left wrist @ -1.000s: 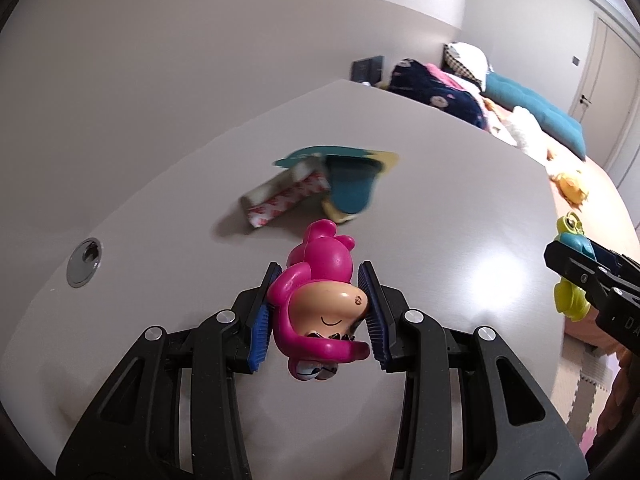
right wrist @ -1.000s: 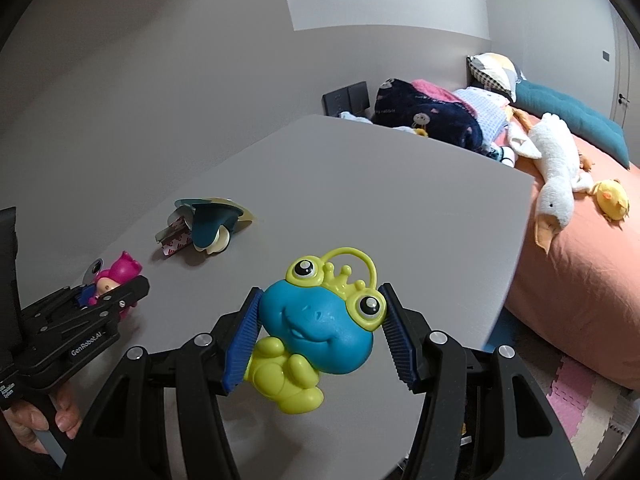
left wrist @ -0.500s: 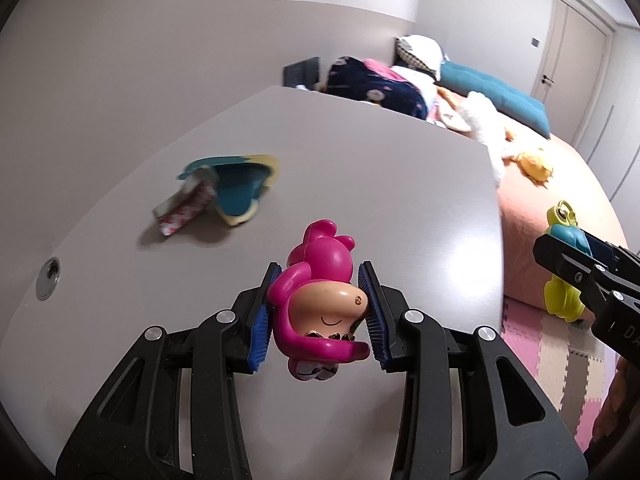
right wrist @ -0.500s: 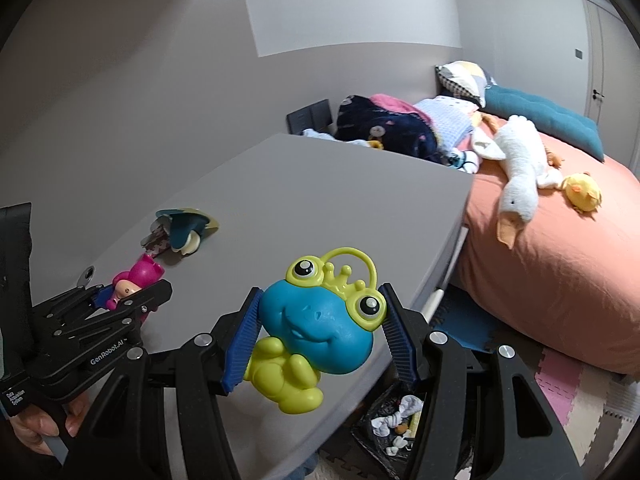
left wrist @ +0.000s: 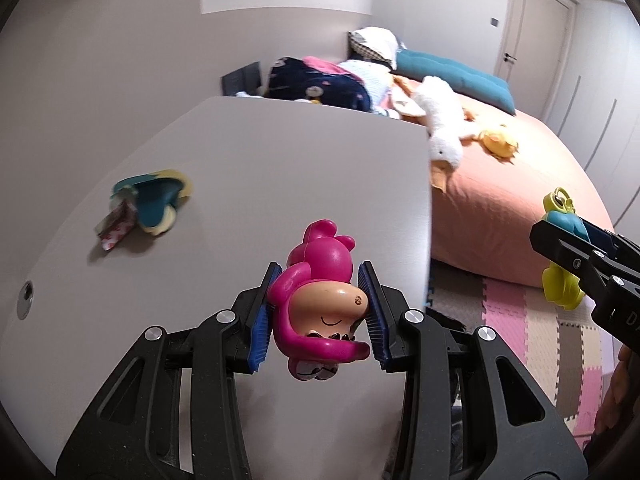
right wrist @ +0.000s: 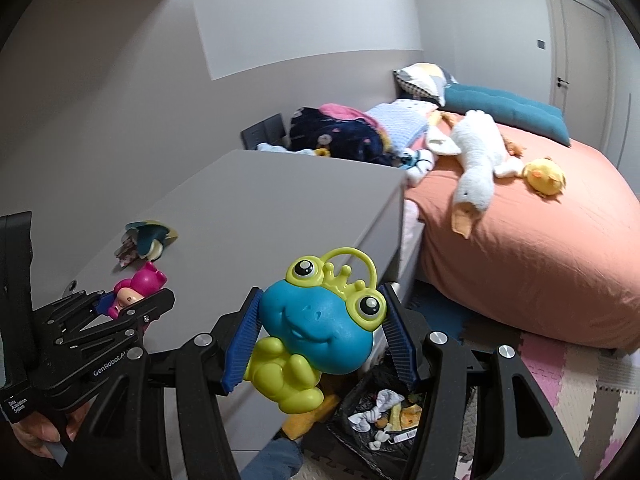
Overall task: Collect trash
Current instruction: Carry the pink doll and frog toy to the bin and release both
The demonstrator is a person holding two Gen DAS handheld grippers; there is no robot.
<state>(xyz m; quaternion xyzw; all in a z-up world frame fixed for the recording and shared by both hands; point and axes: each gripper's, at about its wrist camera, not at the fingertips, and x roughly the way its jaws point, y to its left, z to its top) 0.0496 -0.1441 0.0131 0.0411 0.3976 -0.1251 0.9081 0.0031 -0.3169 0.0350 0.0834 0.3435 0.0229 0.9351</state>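
From the left wrist we look forward and down between our own fingers, close above the grey table (left wrist: 248, 184), toward its far right corner and the bed (left wrist: 520, 184). The right wrist view sits beyond the table's right edge, over the floor, facing the same way. We share the table's far edge, the bed, and each other's gripper.

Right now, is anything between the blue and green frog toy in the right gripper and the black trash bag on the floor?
Nothing visible blocks it. The blue and green plastic frog toy, clamped in the right gripper, hangs past the grey table's edge, and the open black trash bag lies just below.
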